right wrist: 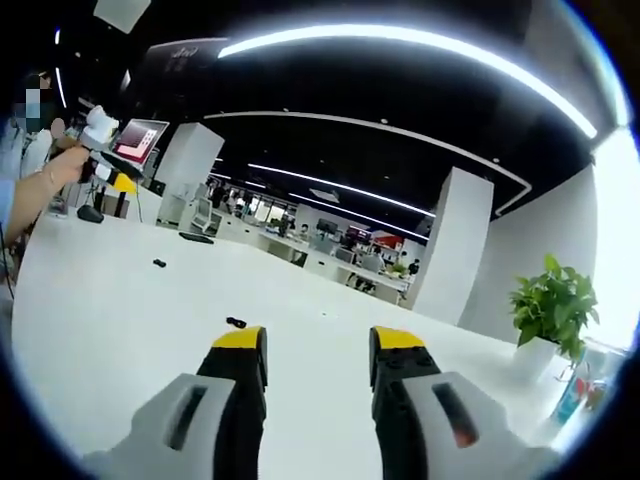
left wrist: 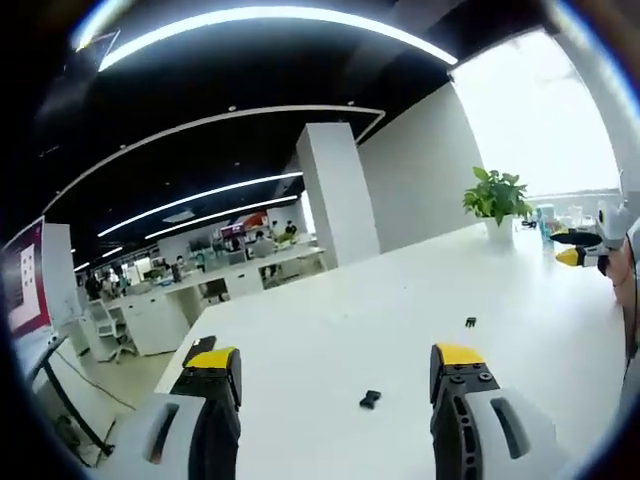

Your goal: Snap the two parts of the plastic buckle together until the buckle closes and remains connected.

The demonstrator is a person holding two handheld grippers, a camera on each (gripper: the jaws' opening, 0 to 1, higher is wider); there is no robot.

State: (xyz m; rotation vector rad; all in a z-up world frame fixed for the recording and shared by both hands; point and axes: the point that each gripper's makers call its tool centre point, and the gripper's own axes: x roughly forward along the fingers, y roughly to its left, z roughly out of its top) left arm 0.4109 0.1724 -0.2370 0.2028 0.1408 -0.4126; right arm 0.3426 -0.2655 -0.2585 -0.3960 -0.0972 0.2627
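both buckle halves lie loose on the white table (left wrist: 330,340), well apart, nothing joined yet. in the left gripper view, one buckle piece (left wrist: 370,399) sits near and between the jaws of the left gripper (left wrist: 337,362), a little ahead of the tips; the other buckle piece (left wrist: 470,322) lies farther out toward the right. left jaws stand spread, nothing between them. in the right gripper view, the right gripper (right wrist: 318,345) hovers above the table with jaws likewise spread and empty; one small dark piece (right wrist: 236,322) lies just beyond the left jaw tip and a second piece (right wrist: 159,263) farther off to the left. which half is male and which female: too small to tell. judgement: step in hand is the first pickup, one half per gripper. to do it well, lower each gripper so the jaws straddle its nearer piece across the body, not across the prongs or the socket mouth, leaving the mating end sticking out free. pinch near the rear strap bar. pieces are small and light on a smooth top, so a one-sided touch would likely skate them away; close squarely and slowly. then align both halves on one axis before pressing. a potted plant (left wrist: 497,200) stands at the far table edge, out of the way.
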